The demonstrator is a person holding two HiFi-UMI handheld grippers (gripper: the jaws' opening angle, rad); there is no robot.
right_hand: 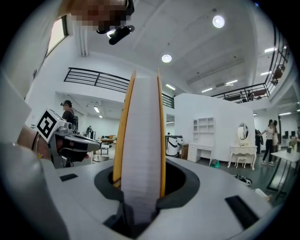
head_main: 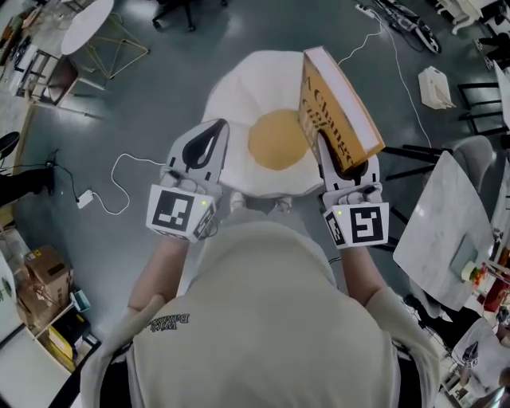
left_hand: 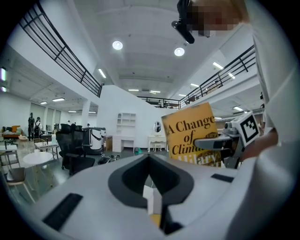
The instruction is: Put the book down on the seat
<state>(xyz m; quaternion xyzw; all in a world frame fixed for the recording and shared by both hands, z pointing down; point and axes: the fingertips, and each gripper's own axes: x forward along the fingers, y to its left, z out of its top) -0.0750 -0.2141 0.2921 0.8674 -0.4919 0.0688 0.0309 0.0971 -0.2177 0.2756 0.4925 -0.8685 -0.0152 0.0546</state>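
Observation:
A yellow hardback book (head_main: 339,103) stands upright, spine down, with my right gripper (head_main: 339,155) shut on its lower edge. It hangs over the right side of the seat (head_main: 239,96), a white egg-shaped cushion with a round yellow centre (head_main: 277,139). In the right gripper view the book's white page edge (right_hand: 140,140) rises straight up from between the jaws. The left gripper view shows its yellow cover (left_hand: 192,136) to the right. My left gripper (head_main: 209,135) hovers over the seat's left side, shut and holding nothing.
A white cable and charger (head_main: 84,199) lie on the grey floor at the left. A marble-topped table (head_main: 446,231) stands close at the right, a round white table (head_main: 84,24) far left, and cardboard boxes (head_main: 44,275) at the lower left.

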